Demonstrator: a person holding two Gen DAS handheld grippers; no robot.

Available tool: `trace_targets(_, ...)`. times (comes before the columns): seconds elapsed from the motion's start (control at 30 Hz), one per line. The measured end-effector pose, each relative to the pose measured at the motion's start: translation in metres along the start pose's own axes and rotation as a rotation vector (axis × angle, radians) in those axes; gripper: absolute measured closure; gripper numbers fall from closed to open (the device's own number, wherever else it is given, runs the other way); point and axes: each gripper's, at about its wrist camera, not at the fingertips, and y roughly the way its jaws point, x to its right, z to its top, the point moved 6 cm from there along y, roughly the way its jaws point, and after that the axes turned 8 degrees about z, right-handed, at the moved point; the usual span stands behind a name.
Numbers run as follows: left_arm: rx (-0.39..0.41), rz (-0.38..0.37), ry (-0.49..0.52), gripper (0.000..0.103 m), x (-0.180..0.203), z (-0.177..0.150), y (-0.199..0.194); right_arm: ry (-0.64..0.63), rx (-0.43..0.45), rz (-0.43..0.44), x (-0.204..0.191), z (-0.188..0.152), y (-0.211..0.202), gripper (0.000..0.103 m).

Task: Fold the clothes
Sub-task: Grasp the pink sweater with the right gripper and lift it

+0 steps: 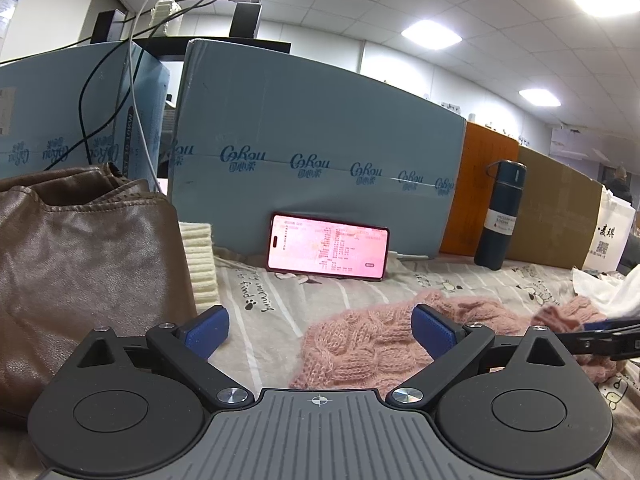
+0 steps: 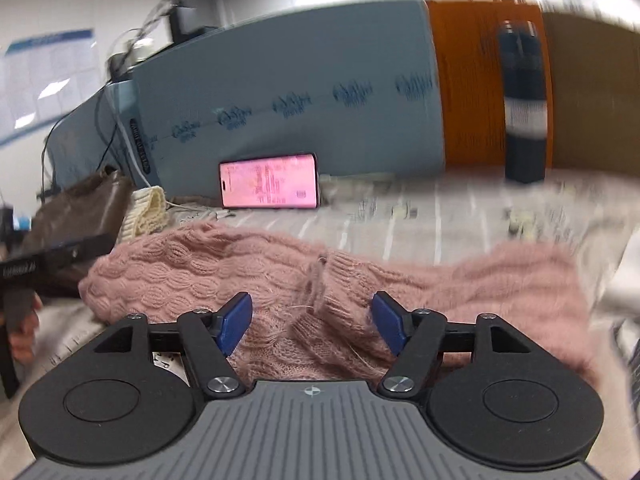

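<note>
A pink cable-knit sweater [image 1: 360,344] lies bunched on the striped printed sheet [image 1: 272,320]. My left gripper [image 1: 320,328] is open, its blue pads wide apart, at the sweater's left end with nothing between them. In the right wrist view the sweater [image 2: 240,272] spreads across the middle. My right gripper [image 2: 312,320] is open, and a ribbed cuff [image 2: 344,280] of the sweater lies between its pads without being pinched. The right gripper's tip shows at the right edge of the left wrist view [image 1: 600,334]; the left gripper shows at the left of the right view [image 2: 52,260].
A brown leather bag [image 1: 80,264] and a cream knit [image 1: 200,264] sit at the left. A lit phone [image 1: 328,246] leans on a blue carton [image 1: 320,140]. A dark flask [image 1: 500,216], orange and brown boxes and a white bag [image 1: 608,236] stand at the back right.
</note>
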Motion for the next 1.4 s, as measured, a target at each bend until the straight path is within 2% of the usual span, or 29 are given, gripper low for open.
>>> trace_targets(0.07,-0.001,-0.001,-0.003,0.003,0.000,0.000,0.000,0.040,0.040,0.023,0.004,0.003,-0.010,0.039)
trace_targets(0.13,-0.006,-0.006,-0.009,0.003,-0.001,0.000,0.000,0.106,0.135,0.055,0.012,0.009,-0.033,0.038)
trace_targets(0.17,-0.009,-0.010,-0.011,0.003,-0.001,0.000,0.001,0.141,0.197,0.042,0.018,0.011,-0.047,0.034)
trace_targets(0.23,-0.018,-0.024,-0.016,0.003,0.000,-0.001,0.001,0.195,0.305,-0.060,0.035,0.012,-0.073,0.028)
trace_targets(0.33,-0.024,-0.036,-0.010,0.003,0.003,-0.002,0.001,0.252,0.369,-0.249,0.061,0.004,-0.097,0.026)
trace_targets(0.43,-0.027,-0.032,-0.007,0.003,0.004,-0.002,0.002,0.365,0.327,-0.358,0.087,-0.009,-0.096,0.024)
trace_targets(0.57,-0.033,-0.028,-0.015,0.003,0.002,-0.003,0.003,0.463,0.219,-0.336,0.103,-0.023,-0.070,0.026)
trace_targets(0.63,-0.037,-0.030,-0.016,0.003,0.002,-0.003,0.004,0.436,0.201,-0.347,0.099,-0.024,-0.062,0.036)
trace_targets(0.7,-0.039,-0.033,-0.010,0.003,0.003,-0.004,0.004,0.382,0.190,-0.362,0.092,-0.023,-0.059,0.054)
trace_targets(0.77,-0.043,-0.040,0.001,0.003,0.005,-0.005,0.004,0.313,0.212,-0.297,0.080,-0.020,-0.061,0.068)
trace_targets(0.83,-0.046,-0.045,0.008,0.003,0.006,-0.005,0.005,0.219,0.247,-0.255,0.066,-0.014,-0.065,0.072)
trace_targets(1.03,-0.048,-0.043,0.007,0.003,0.006,-0.005,0.005,0.062,0.346,-0.162,0.031,0.013,-0.088,0.080)
trace_targets(1.1,-0.044,-0.043,0.006,0.003,0.006,-0.005,0.004,0.054,0.368,-0.186,0.033,0.020,-0.098,0.083)
trace_targets(1.23,-0.030,-0.058,0.007,0.003,0.007,-0.004,0.001,0.047,0.392,-0.322,0.055,0.025,-0.119,0.084)
trace_targets(1.33,-0.025,-0.095,0.012,0.003,0.011,-0.004,0.000,-0.029,0.353,-0.482,0.071,0.025,-0.118,0.084)
trace_targets(1.4,-0.032,-0.088,0.030,0.003,0.014,-0.005,0.001,-0.073,0.322,-0.532,0.071,0.026,-0.112,0.084)
